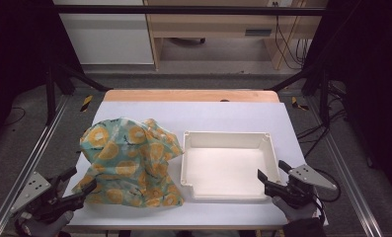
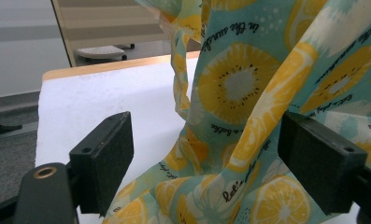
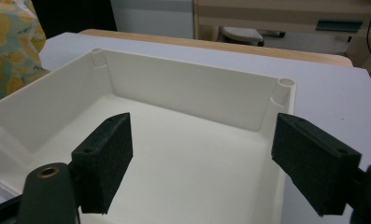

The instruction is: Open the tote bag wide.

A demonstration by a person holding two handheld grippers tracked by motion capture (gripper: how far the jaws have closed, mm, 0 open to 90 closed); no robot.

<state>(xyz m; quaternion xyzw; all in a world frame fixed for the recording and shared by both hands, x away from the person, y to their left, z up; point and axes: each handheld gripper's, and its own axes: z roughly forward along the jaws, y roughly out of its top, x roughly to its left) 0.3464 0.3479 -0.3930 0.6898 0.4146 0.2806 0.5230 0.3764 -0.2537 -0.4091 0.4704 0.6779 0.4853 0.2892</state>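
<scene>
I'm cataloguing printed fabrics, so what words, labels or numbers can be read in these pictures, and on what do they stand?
"in the sunshine": black script on the citrus-print cloth, top right in the left gripper view; the end is partly blurred.
"let's play": script low on the same cloth; the reading is unsure.
Other script lines on the cloth: too blurred or cut off to read.
White tray: no text visible.

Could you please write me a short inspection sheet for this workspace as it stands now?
Surface: white table cover, wooden edge at the far side.
Job's things: lemon-print cloth heaped at left; empty white tray beside it.
Clutter: nothing seen.
Grippers: left gripper open at the cloth's near corner; right gripper open at the tray's near right corner.
Cables: black cables on the floor beyond.
Surroundings: metal frame rails, wooden furniture behind.
</scene>
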